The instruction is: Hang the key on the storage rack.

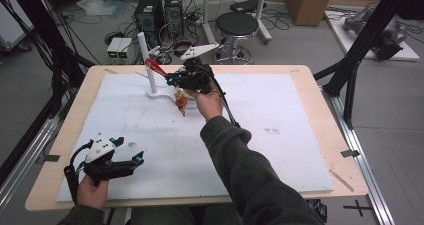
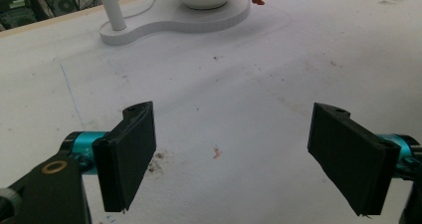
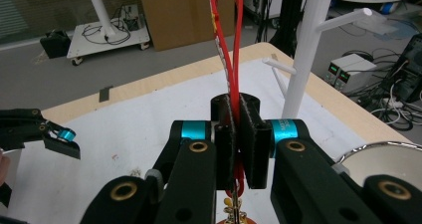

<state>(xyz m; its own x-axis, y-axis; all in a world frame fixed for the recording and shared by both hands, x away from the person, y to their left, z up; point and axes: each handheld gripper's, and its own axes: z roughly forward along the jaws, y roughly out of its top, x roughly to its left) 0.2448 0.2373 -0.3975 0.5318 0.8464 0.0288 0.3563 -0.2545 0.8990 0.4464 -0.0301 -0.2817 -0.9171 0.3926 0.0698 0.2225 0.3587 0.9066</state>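
Even, bright indoor light; soft shadows on white desk (image 1: 280,110); slight low-res blur overall, near parts soft in right gripper view.

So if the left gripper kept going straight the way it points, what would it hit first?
Probably the white stand's base. The left gripper has open jaws aimed across bare white mat toward it; depth is hard to judge.

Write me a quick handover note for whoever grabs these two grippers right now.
Right gripper: shut on the red strap loop of a small keychain figure, which dangles below it above the white mat.
Left gripper: open, holding nothing, low over the mat at the near left.
White peg stand: upright at the far side of the mat, close beside the right gripper.
Done: strap picked up.
Left: probably hooking the loop over a peg; not yet on one.
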